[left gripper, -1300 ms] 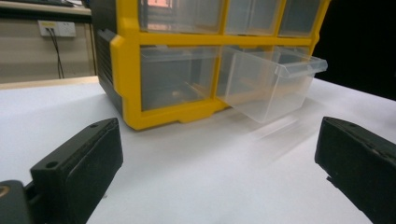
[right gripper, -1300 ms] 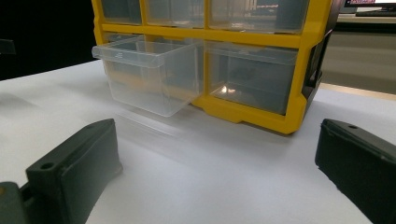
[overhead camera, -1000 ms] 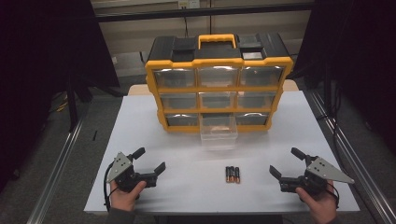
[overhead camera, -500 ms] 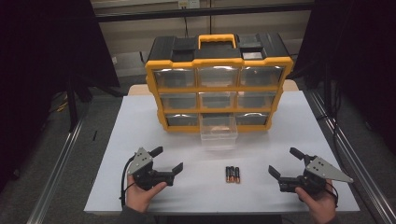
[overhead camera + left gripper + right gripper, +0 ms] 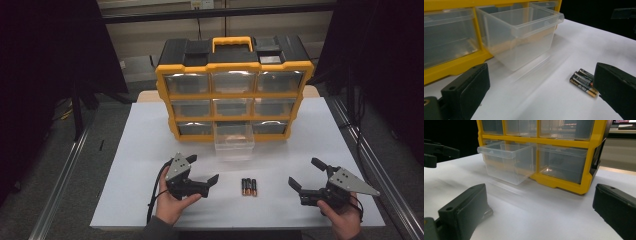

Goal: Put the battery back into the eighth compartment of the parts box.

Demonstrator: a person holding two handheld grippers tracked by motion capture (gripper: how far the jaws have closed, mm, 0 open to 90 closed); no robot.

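Jaws of the left tool (image 5: 200, 173) stood wide and empty, near three AA batteries (image 5: 249, 187) lying side by side; the right tool (image 5: 310, 174) was wide too, well apart. Closing unevenly would probably scatter or roll the batteries; the clear drawer (image 5: 233, 141) protruded from the yellow organizer (image 5: 233, 95) beyond. White tabletop (image 5: 135, 160); dark room.

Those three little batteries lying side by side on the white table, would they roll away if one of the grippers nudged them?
Probably, yes. The batteries are round cylinders lying on their sides on the smooth white table, so a sideways push would likely roll them. They lie loose, apparently touching, so they would likely scatter. They look rigid and small, so the open left gripper might have them slip from its flat pads.
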